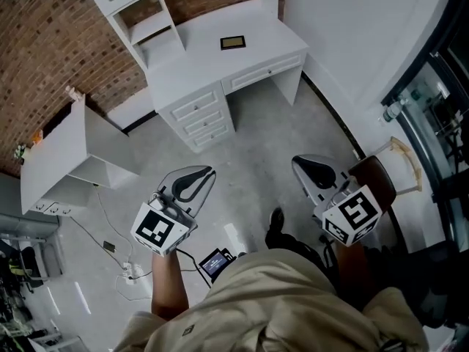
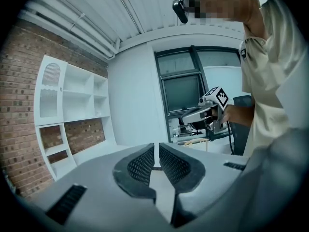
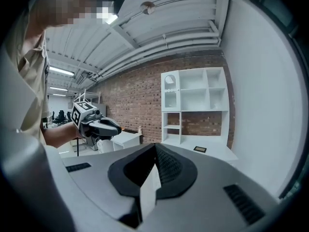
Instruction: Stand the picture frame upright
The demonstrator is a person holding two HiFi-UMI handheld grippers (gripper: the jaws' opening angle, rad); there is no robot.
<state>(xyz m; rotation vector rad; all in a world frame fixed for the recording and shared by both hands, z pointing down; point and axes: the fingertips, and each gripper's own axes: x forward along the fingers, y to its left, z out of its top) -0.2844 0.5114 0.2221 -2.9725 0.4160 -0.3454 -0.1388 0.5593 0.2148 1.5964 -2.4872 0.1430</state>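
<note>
The picture frame [image 1: 233, 42] is small and dark-edged and lies flat on the white desk [image 1: 190, 61] across the room; the right gripper view also shows this picture frame [image 3: 200, 149] on the desktop. Both grippers hover over the floor, well short of the desk. My left gripper [image 1: 207, 173] has a narrow gap between its jaws and nothing in it; the left gripper view shows this left gripper [image 2: 156, 146] aimed toward the window. My right gripper [image 1: 300, 163] is shut and empty, and in its own view the right gripper [image 3: 155, 146] points toward the desk.
Drawers [image 1: 204, 116] sit under the desk, and a white shelf unit [image 1: 139, 9] stands against the brick wall. A low white cabinet [image 1: 66, 152] is at the left. A chair [image 1: 375, 180] stands at the right by the window. Cables and a power strip [image 1: 132, 270] lie on the floor.
</note>
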